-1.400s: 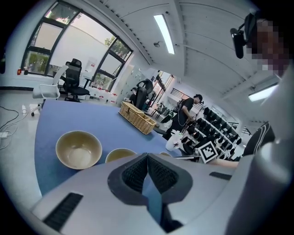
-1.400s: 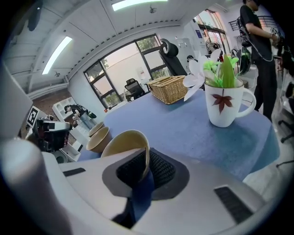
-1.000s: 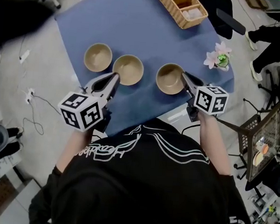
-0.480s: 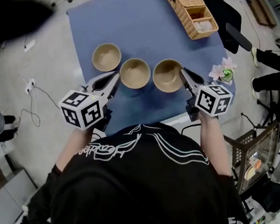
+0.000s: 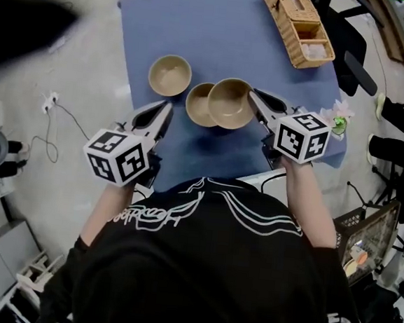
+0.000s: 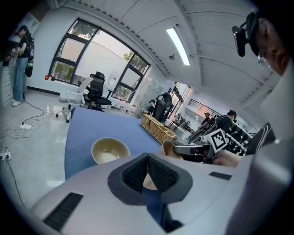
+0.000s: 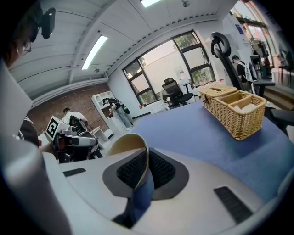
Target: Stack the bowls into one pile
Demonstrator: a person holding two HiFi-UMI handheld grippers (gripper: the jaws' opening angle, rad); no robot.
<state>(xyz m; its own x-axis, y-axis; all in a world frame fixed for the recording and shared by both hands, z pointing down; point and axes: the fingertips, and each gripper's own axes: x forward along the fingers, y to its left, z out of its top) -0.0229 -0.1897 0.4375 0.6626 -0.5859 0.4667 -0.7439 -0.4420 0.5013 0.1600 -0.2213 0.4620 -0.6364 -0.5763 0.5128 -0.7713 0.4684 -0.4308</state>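
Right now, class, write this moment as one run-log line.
right tongs: shut on right bowl rim, partly over middle bowl | left tongs: shut, empty | left bowl: on blue cloth

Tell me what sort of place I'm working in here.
Probably an open-plan office or lab workspace: office chairs before tall windows, strip ceiling lights, and a blue-covered table as the workbench.

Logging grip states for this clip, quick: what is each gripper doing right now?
Left gripper: shut, nothing between its jaws.
Right gripper: shut on the rim of a bowl.
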